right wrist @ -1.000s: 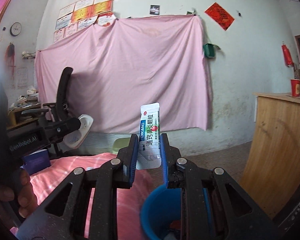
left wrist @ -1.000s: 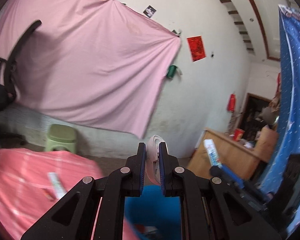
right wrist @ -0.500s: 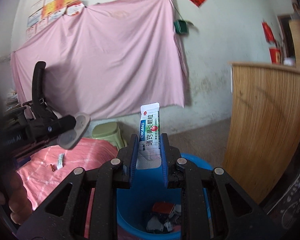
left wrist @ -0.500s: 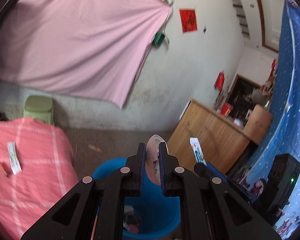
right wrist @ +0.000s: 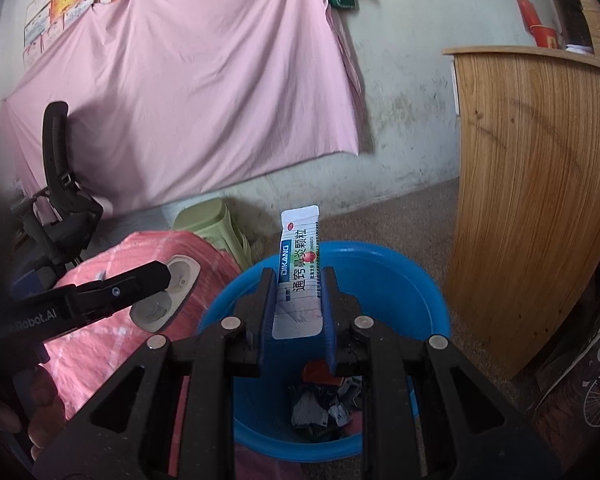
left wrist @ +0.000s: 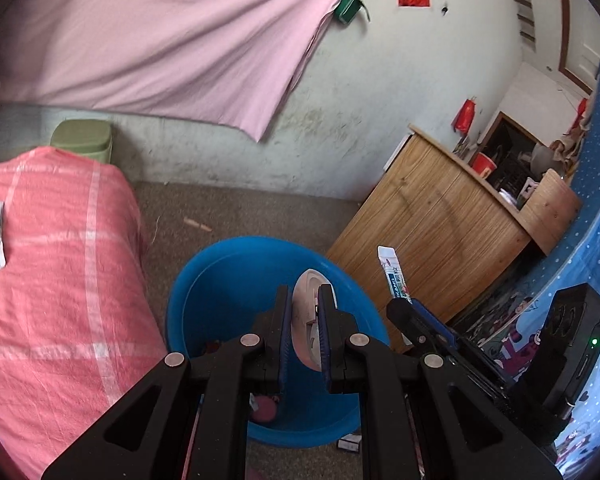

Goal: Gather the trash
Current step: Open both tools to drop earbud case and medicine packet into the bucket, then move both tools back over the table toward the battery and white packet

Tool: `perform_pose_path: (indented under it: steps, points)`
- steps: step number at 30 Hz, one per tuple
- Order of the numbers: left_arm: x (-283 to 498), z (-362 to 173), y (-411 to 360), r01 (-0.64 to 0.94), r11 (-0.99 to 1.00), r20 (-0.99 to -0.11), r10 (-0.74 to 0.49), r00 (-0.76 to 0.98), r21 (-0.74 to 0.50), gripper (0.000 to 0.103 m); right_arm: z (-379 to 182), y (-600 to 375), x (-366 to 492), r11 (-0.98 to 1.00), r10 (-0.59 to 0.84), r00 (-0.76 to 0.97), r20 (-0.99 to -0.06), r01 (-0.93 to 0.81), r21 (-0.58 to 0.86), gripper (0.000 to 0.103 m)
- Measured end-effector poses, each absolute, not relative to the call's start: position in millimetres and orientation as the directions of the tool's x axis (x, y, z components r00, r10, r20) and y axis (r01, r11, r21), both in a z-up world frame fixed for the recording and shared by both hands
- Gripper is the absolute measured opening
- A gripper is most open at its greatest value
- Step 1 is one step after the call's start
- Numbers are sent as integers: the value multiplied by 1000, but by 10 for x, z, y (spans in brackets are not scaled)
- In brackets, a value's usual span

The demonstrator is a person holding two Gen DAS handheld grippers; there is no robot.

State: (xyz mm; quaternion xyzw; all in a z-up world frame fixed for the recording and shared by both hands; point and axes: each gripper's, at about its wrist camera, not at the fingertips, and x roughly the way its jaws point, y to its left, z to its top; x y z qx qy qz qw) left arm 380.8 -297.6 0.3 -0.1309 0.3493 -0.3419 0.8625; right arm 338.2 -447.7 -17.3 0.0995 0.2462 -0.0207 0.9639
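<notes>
Above the blue bucket (right wrist: 428, 292), the left gripper (left wrist: 305, 300) grasps a white blister pack (left wrist: 306, 320); the right gripper (right wrist: 298, 280) grasps a medicine sachet (right wrist: 300, 276).

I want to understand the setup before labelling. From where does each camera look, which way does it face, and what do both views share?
Left wrist: sits behind the left gripper, looking down past its pale blister tray into the round blue plastic basin; the right gripper shows beside it.
Right wrist: sits behind the right gripper, which holds a white medicine sachet above the basin; a hand shows.
Shared: basin, pink hanging sheet, wooden counter.
</notes>
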Motion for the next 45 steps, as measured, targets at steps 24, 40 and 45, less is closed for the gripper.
perform_pose_path:
  steps: [24,40,45]
  points:
    - [3664,360,-2344,384,837,-476,-541,694,-391,62,300,-4331,3146,987,-7,916,-401,71,145,61]
    - [3188,841,-1145,280,940,-209,-318,925,-194,101,747,-3483,2983,985,113,982,-148,-91,146,103]
    - [3184,857,-796,216,962,-165,-243,956,-164,101,742,-3180,3007,980,143,987,-72,-131,147,103]
